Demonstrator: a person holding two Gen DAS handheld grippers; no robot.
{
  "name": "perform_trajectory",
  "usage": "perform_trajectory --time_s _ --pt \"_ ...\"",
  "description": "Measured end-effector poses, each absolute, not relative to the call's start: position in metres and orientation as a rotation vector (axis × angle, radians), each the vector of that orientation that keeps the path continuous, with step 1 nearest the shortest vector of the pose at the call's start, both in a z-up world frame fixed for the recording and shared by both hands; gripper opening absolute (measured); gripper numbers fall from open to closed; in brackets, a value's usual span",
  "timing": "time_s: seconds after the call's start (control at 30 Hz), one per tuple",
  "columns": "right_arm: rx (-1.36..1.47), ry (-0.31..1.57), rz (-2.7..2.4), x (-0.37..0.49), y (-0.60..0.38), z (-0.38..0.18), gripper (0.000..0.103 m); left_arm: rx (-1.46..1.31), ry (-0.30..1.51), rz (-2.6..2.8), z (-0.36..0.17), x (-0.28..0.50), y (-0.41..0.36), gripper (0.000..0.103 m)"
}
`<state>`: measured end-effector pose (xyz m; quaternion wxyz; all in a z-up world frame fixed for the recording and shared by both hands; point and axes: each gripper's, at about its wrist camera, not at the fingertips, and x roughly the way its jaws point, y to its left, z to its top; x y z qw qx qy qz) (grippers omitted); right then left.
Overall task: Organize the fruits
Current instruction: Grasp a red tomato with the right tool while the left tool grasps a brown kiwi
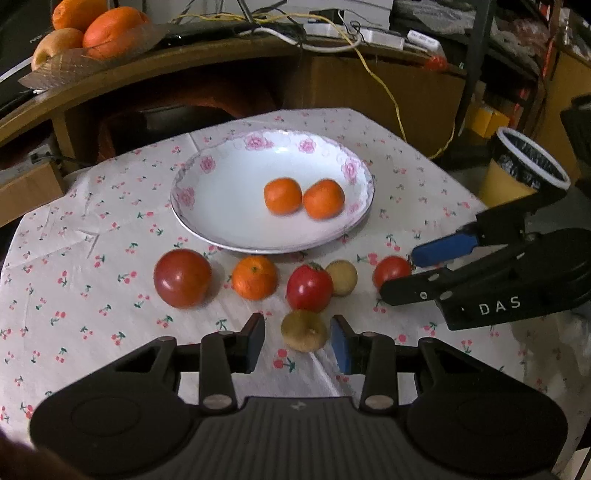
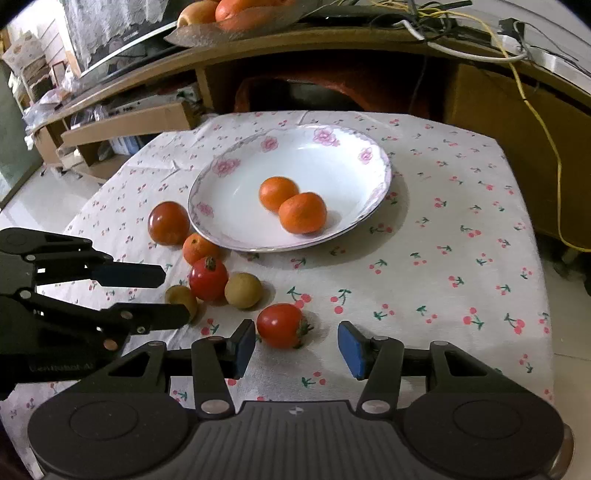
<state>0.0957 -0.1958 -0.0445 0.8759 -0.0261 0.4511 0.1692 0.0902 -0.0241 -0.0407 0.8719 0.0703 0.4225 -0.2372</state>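
Fruits lie partly sorted: judging by the layout, two are done and six remain on the cloth.

Nearest the front edge of the worktop (image 1: 55, 295), the left tool (image 1: 298, 341) stands wide, its blue pads on either side of a brown, rough-skinned kiwi (image 1: 304, 329) without clearly touching it. The right tool (image 2: 296, 345) is also wide and holds nothing; a glossy small tomato (image 2: 280, 325) with a green calyx sits just inside its left pad.

Just beyond the kiwi are a shiny red tomato (image 1: 309, 286) with a stem cap and, touching it, a second dull tan kiwi (image 1: 341, 277). In the same row, toward the left edge, sit a dimpled mandarin (image 1: 255, 277) and a large smooth tomato (image 1: 182, 277), well apart from each other.

Farther back, toward the far edge, a white glazed plate (image 1: 207, 206) with pink roses and a scalloped rim holds two mandarins (image 1: 303, 199), side by side and touching.

The worktop is covered by a creased white cloth printed with cherries. Behind it, a shelf carries a dish of oranges (image 1: 99, 29).
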Motion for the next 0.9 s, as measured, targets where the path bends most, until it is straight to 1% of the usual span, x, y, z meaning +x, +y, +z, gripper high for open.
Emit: perform_trajectory --time_s 0.37,0.53,0.67,0.9 --pt "-0.12 0.917 0.377 0.097 -0.185 -0.048 0.05 0.182 0.882 -0.487 -0.049 0.087 -0.031 0.044" --pt "-0.155 0.902 0.379 0.097 -0.181 -0.048 0.034 0.181 0.872 -0.479 -0.049 0.087 -0.032 0.043" --pt "-0.183 0.897 0.386 0.095 -0.176 -0.048 0.029 0.182 0.864 -0.482 -0.049 0.086 -0.033 0.035" --pt "-0.208 0.898 0.391 0.091 -0.172 -0.045 0.029 0.181 0.862 -0.486 -0.048 0.084 -0.033 0.034"
